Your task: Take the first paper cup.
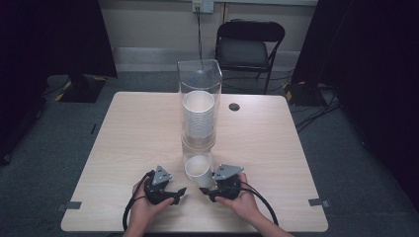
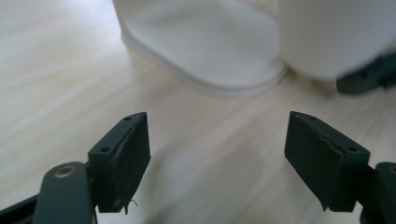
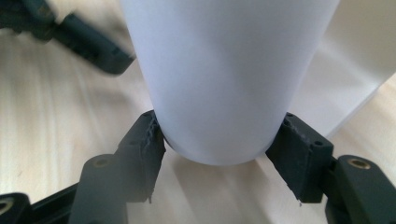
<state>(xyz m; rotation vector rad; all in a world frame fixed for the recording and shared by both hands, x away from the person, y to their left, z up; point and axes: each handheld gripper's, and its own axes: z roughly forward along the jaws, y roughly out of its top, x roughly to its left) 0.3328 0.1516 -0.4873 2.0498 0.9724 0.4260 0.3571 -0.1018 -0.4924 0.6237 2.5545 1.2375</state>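
Observation:
A clear plastic cup dispenser (image 1: 199, 101) stands upright mid-table with a stack of white paper cups (image 1: 198, 116) inside it. In front of its white base (image 2: 210, 56) is a single white paper cup (image 1: 197, 169), mouth up. My right gripper (image 1: 205, 190) is shut on this cup; in the right gripper view both pads press the sides of the cup (image 3: 224, 79) near its bottom, just above the wood. To the cup's left, my left gripper (image 1: 182, 193) stands open, its jaws wide apart with only bare tabletop between them.
The light wooden table (image 1: 138, 133) has a small black round cap (image 1: 233, 106) behind the dispenser on the right. A black folding chair (image 1: 247, 47) stands beyond the far edge. Grey carpet and dark curtains surround the table.

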